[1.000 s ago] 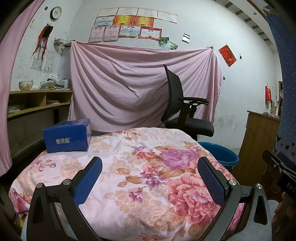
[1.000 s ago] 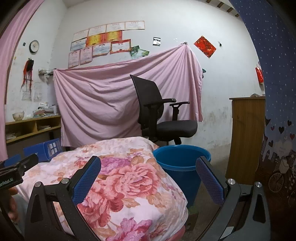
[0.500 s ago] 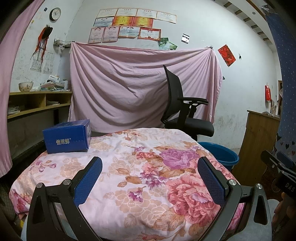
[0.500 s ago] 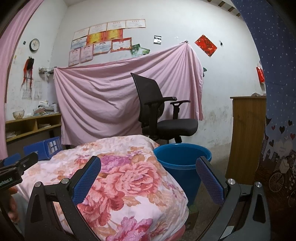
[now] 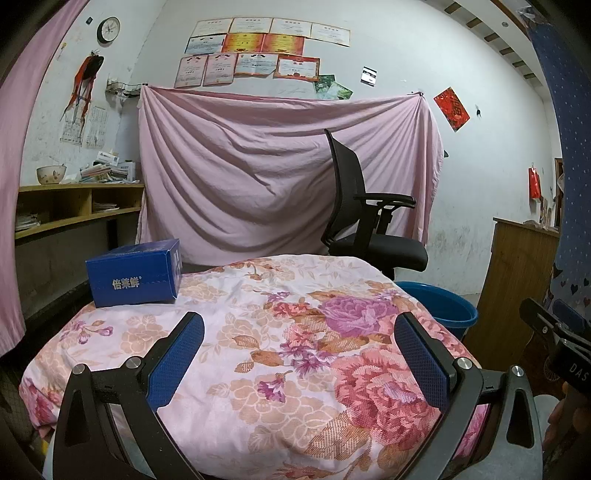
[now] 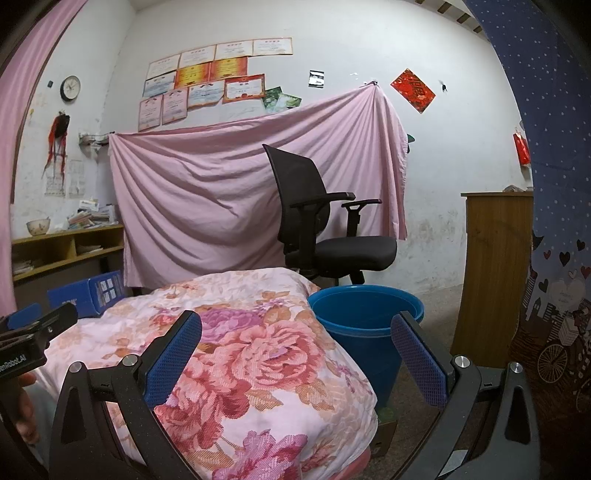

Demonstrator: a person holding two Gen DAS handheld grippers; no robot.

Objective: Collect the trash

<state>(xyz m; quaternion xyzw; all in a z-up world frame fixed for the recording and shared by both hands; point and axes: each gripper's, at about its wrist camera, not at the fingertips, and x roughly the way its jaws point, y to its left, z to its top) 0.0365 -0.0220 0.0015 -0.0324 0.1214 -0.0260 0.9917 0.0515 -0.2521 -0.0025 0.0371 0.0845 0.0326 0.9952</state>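
Left gripper (image 5: 299,354): held low at the near edge of a surface draped in a floral cloth (image 5: 258,332), fingers spread wide apart, nothing between the blue pads (image 5: 176,360). Right gripper (image 6: 295,356): likewise spread wide, empty, positioned over the right end of the same cloth, with its right finger lined up in front of the bucket.

Task items: blue box (image 5: 135,273) with white lettering, standing flat on the far left part of the cloth, well apart from both grippers; also partly seen in the right wrist view (image 6: 88,293) behind the left gripper's body. Blue bucket (image 6: 365,325) on the floor, just beside the right edge of the covered surface; only the rim (image 5: 443,302) visible from the left wrist view. Contents of the bucket not visible. No loose trash discernible on the cloth itself.

Surroundings: black office chair (image 6: 317,225) behind the bucket, in front of a pink sheet (image 5: 277,177) hung across the back wall. Wooden shelf (image 5: 74,206) at left carrying a bowl and stacked papers. Wooden cabinet (image 6: 495,266) at right. Wall clock (image 5: 108,29) and framed certificates above the sheet
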